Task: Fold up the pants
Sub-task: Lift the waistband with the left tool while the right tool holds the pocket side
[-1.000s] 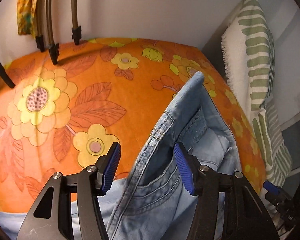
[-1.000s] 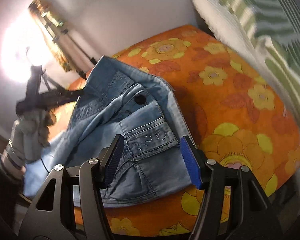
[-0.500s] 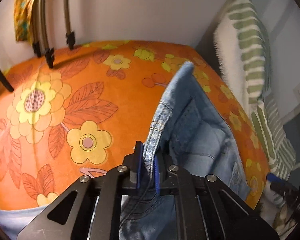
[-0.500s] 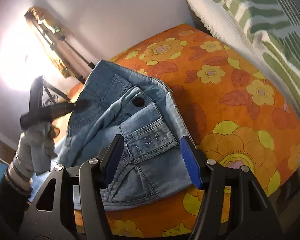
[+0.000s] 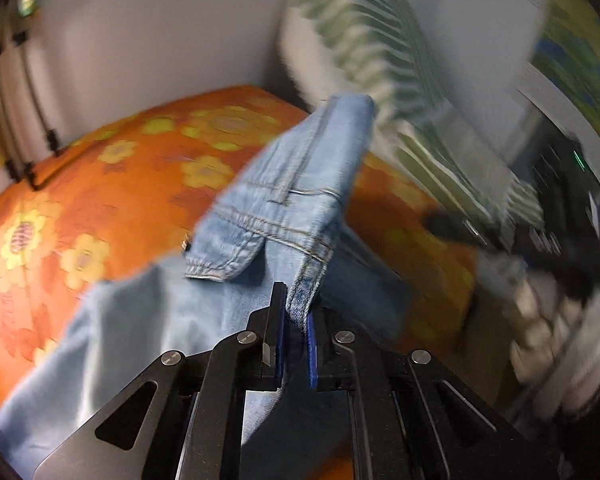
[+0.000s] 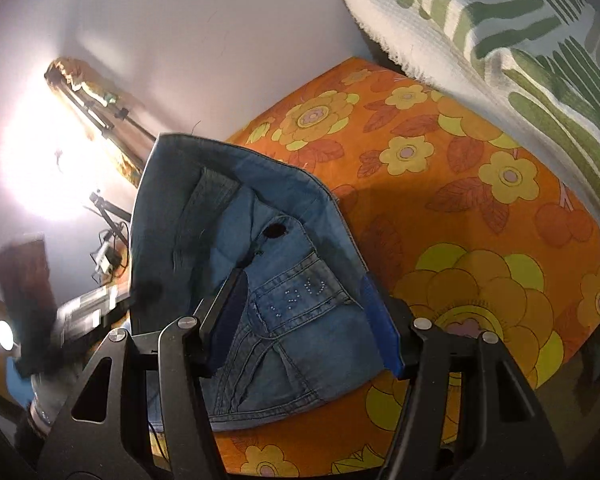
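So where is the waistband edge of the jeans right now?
In the left wrist view, the waistband edge is pinched in the shut left gripper, lifted over the orange floral bedspread, with the striped pillow behind.

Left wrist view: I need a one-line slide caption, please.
Left gripper clamps the jeans waistband edge, lifting it above the orange floral bedspread.

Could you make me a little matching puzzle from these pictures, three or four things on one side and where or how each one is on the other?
Things:
1. left gripper
2. right gripper
3. striped cushion
4. flowered orange cover

States:
A. lies spread out under the jeans
B. open, pads either side of the jeans' studded pocket
C. shut on a hem of the jeans
D. white and green, beside the cover's far edge

Pairs: 1-C, 2-B, 3-D, 4-A
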### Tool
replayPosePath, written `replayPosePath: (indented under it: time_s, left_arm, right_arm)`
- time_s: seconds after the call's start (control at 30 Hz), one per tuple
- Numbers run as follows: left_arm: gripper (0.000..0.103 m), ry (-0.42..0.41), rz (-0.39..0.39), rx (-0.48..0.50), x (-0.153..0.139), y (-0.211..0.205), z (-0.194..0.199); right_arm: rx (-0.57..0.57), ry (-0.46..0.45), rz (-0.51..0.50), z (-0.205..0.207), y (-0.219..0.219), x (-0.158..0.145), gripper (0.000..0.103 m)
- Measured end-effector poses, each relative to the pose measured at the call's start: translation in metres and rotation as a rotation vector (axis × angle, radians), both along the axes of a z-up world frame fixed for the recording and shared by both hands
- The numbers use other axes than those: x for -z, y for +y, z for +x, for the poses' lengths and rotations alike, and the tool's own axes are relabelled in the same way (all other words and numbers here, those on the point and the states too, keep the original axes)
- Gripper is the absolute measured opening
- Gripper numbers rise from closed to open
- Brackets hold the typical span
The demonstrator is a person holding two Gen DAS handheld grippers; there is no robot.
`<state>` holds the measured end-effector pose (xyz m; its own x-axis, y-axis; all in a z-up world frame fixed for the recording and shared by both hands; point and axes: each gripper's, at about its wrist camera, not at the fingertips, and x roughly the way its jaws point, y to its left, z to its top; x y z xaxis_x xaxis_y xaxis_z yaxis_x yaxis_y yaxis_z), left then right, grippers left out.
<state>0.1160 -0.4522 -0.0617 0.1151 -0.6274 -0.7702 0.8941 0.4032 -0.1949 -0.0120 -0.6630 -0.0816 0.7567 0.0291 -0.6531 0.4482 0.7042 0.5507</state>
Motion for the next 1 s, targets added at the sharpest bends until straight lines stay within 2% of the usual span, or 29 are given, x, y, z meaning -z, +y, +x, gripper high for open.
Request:
replayPosePath:
  time_s: [0.1, 0.17, 0.27, 0.43, 0.6, 0.77, 0.8, 0.83, 0.9, 1.0]
  left_arm:
    - [0.007, 0.035, 0.039, 0.073, 0.016, -0.001, -0.029]
    - [0.007, 0.021, 0.079, 0.109, 0.03, -0.002, -0.044]
    - [0.007, 0.032, 0.111, 0.111, 0.045, -0.002, -0.049]
    - [0.007, 0.039, 0.121, 0.106, 0.052, -0.001, -0.048]
    - [0.007, 0.015, 0.107, 0.1, 0.051, -0.007, -0.062]
    - [0.007, 0.04, 0.081, 0.077, 0.053, -0.008, -0.067]
    - [0.007, 0.038, 0.079, 0.074, 0.053, -0.007, -0.067]
    - [0.007, 0.035, 0.078, 0.073, 0.053, -0.006, -0.068]
    - [0.009, 0.049, 0.072, 0.073, 0.051, 0.0, -0.07]
    - [0.02, 0.078, 0.072, 0.081, 0.044, 0.016, -0.075]
  right_arm:
    - [0.016, -0.008, 0.005, -0.007, -0.005, 0.0, 0.062]
    - [0.025, -0.022, 0.01, -0.013, -0.008, -0.001, 0.062]
    - [0.032, -0.046, 0.06, -0.019, -0.014, 0.002, 0.062]
    - [0.041, -0.088, 0.182, -0.027, -0.024, 0.013, 0.062]
    - [0.0, -0.025, 0.13, -0.021, -0.017, 0.016, 0.062]
    - [-0.067, 0.024, 0.2, -0.006, -0.008, 0.038, 0.061]
    - [-0.078, 0.032, 0.215, -0.002, -0.006, 0.042, 0.054]
    - [-0.09, 0.03, 0.222, 0.001, -0.003, 0.045, 0.039]
    - [-0.087, 0.041, 0.186, 0.005, 0.001, 0.045, 0.017]
    - [-0.076, 0.06, 0.092, 0.007, 0.008, 0.038, 0.01]
